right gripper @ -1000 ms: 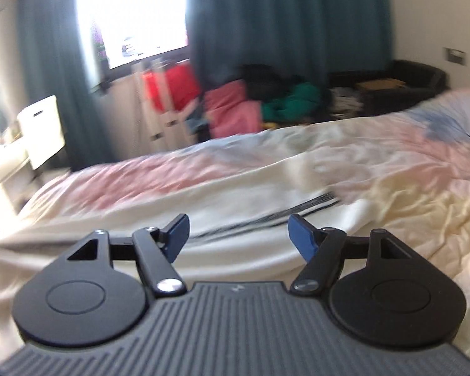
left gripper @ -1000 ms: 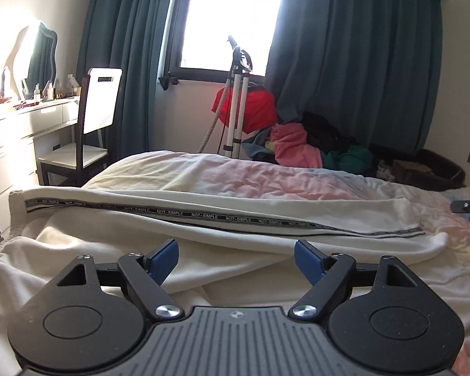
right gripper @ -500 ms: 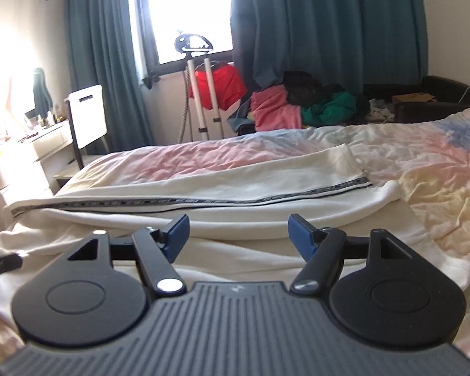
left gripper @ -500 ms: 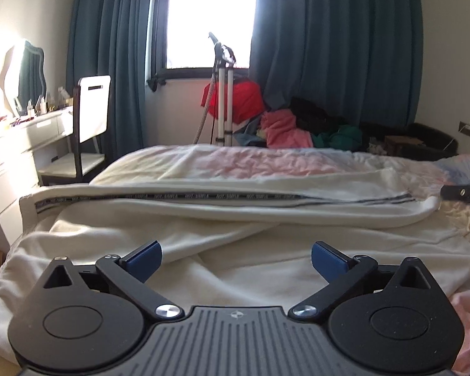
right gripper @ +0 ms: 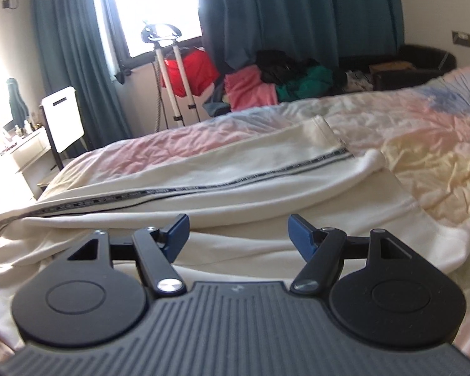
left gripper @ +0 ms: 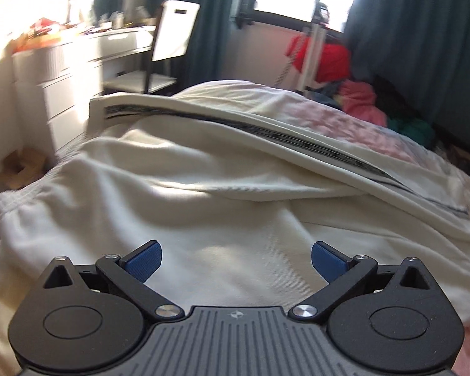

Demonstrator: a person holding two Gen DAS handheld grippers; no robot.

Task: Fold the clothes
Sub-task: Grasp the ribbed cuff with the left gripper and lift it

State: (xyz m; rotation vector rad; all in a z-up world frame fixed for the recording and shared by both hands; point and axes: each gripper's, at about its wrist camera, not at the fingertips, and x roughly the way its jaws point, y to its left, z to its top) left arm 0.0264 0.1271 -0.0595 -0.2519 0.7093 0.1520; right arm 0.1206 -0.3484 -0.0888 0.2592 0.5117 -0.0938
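Observation:
Cream-white trousers (left gripper: pixel 203 175) with a black lettered side stripe (left gripper: pixel 297 139) lie spread lengthwise across the bed, one leg folded over the other. My left gripper (left gripper: pixel 236 261) hovers just above the rumpled cloth near the trousers' left end, jaws wide open with nothing between them. In the right wrist view the same trousers (right gripper: pixel 250 181) run from lower left to the hem at upper right, the stripe (right gripper: pixel 235 185) along the top leg. My right gripper (right gripper: pixel 238 233) stands open over the near leg, its blue pads clear of the fabric.
The bed has a pink and yellow quilt (right gripper: pixel 423 144). A white dresser (left gripper: pixel 65 69) and a chair (left gripper: pixel 172 37) stand at the left. A white garment steamer stand (right gripper: pixel 172 75) and a pile of coloured clothes (right gripper: pixel 266 84) sit by the teal curtains (right gripper: pixel 282 15).
My left gripper opened wider, then swung left and tipped down toward the trousers' left end; the dresser came into view. My right gripper sank slightly closer to the near leg, jaws unchanged.

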